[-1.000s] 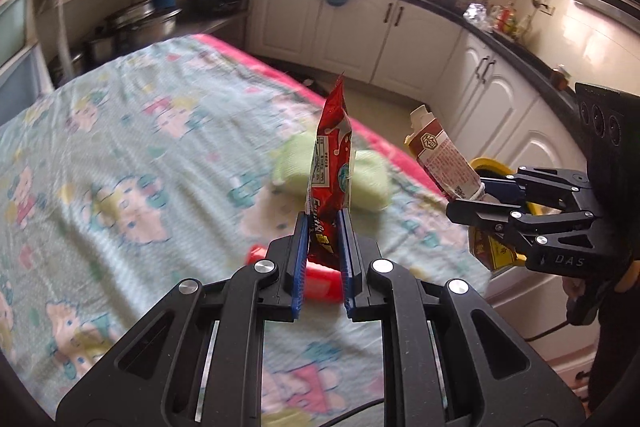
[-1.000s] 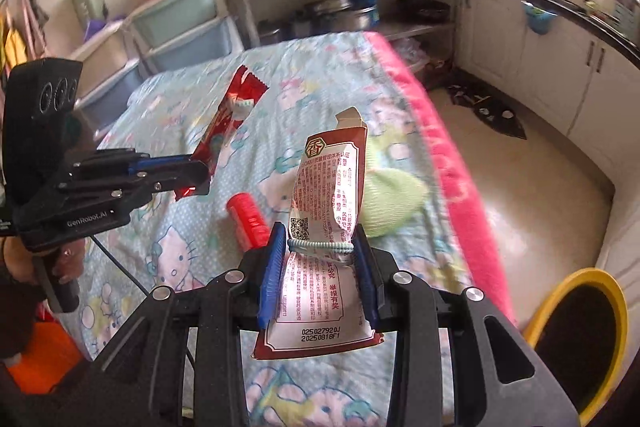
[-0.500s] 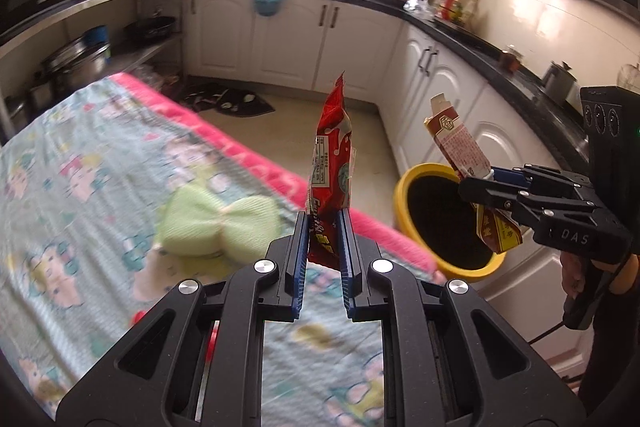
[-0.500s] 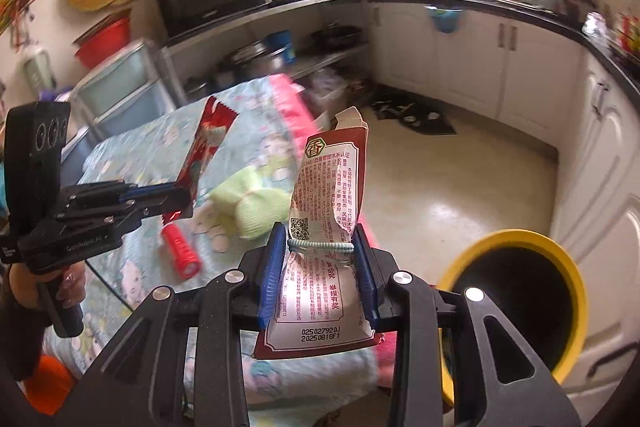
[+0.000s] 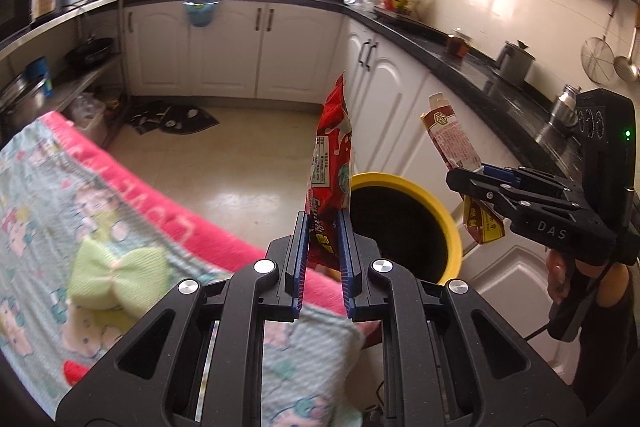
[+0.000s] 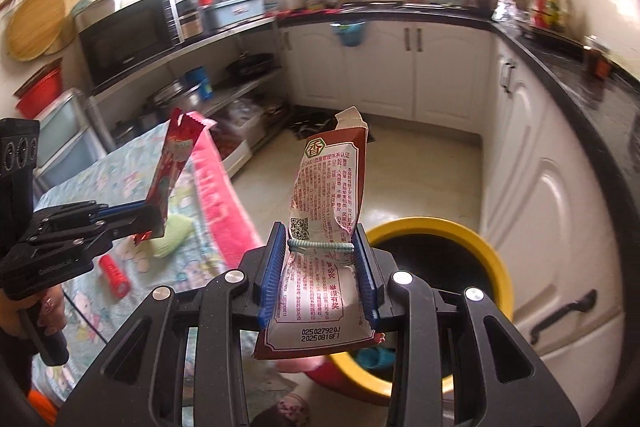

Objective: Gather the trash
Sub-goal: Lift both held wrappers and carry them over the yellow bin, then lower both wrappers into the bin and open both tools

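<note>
Red wrapper (image 5: 330, 163) pinched in left gripper (image 5: 322, 259) jaws; brown packet (image 6: 326, 227) in right gripper (image 6: 320, 275) jaws, seemingly above yellow bin (image 6: 496, 263)

The bin (image 5: 448, 223) has a yellow rim and a black inside. Left of the bin, the tablecloth (image 5: 48, 195) is pale blue-green with cartoon figures and a pink border. On it lie a light green bow-shaped cloth (image 5: 116, 273) and a red cylinder (image 6: 114, 275). The snack wrapper (image 5: 330, 163) is red; the pouch (image 6: 328, 195) is dark red and white with printed text. Cabinets (image 5: 228, 51) beyond the bin are white under a black counter.
</note>
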`<state>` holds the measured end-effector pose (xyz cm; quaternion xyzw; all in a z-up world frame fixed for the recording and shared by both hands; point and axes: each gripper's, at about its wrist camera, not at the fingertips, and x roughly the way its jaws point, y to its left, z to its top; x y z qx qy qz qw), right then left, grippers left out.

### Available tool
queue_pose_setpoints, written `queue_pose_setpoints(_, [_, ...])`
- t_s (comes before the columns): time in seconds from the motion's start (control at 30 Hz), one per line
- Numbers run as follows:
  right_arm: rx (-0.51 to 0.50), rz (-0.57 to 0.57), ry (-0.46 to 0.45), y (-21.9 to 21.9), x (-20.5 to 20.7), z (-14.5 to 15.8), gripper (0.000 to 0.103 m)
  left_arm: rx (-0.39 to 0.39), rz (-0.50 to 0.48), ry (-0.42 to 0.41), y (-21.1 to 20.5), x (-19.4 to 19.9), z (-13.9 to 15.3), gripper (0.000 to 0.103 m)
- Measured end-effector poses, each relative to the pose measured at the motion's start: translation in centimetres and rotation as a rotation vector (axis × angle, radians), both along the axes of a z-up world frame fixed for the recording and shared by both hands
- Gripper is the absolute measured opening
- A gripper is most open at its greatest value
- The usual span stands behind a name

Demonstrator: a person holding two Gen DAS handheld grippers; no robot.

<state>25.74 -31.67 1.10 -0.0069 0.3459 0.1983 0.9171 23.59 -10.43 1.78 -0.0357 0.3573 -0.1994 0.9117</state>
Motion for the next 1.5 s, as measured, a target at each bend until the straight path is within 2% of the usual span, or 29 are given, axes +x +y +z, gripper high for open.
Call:
queue_pose_setpoints(0.3, [0.007,-0.133,-0.02,-4.9,-0.6,-0.5,0.032,0.01,-0.068,-0.009,-4.1,1.0,0.3,0.01])
queue_pose_setpoints(0.77, [-0.022,-0.263,-0.033,-8.3,-1.4,-1.9,0.032,0.048,-0.134,0.012,-10.0,3.2,-1.1,0.01])
queue_pose_setpoints(1.17, [-0.044,-0.285,0.028,-9.3,-0.3,-5.2,0.032,0.09,-0.159,0.06,-12.5,4.9,-4.0,0.01])
queue_pose_setpoints(1.5, [-0.047,-0.28,0.107,-9.2,1.3,-8.7,0.032,0.092,-0.166,0.147,-13.0,6.5,-7.3,0.01])
